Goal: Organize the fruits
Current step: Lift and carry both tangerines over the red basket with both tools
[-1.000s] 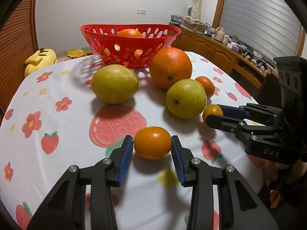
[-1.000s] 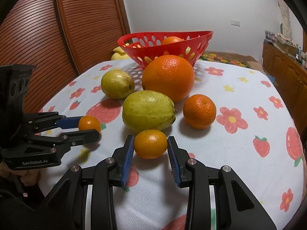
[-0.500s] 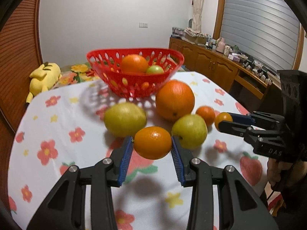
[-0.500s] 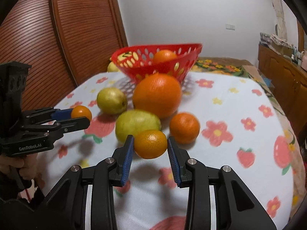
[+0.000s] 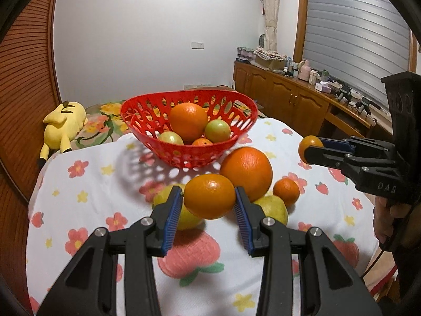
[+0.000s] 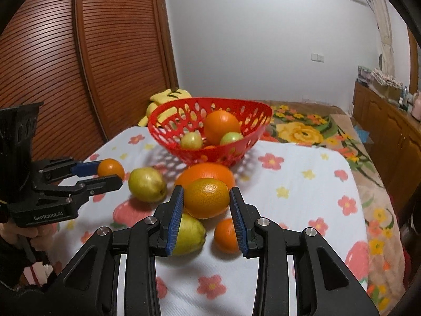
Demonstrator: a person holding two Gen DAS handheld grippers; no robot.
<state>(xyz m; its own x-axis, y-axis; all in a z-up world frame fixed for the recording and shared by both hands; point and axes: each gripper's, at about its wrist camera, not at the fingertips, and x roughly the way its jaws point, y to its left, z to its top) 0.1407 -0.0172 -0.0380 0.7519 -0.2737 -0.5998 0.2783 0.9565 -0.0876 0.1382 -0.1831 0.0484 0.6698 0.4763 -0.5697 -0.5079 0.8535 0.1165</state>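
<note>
Left gripper (image 5: 209,205) clamps a mandarin (image 5: 209,196); right gripper (image 6: 206,206) clamps a second mandarin (image 6: 206,198). Both are in front of the red basket (image 5: 147,129).

You have one red perforated plastic basket (image 5: 147,113), and in it one big orange (image 5: 188,121), two green round fruits (image 5: 217,131) and one small mandarin (image 5: 201,142). On the flowered tablecloth (image 5: 86,184) lie one large orange (image 5: 246,169), two yellow-green pears (image 6: 146,184) and one small tangerine (image 5: 286,191). Two more small oranges (image 5: 209,196) are held up off the cloth.
</note>
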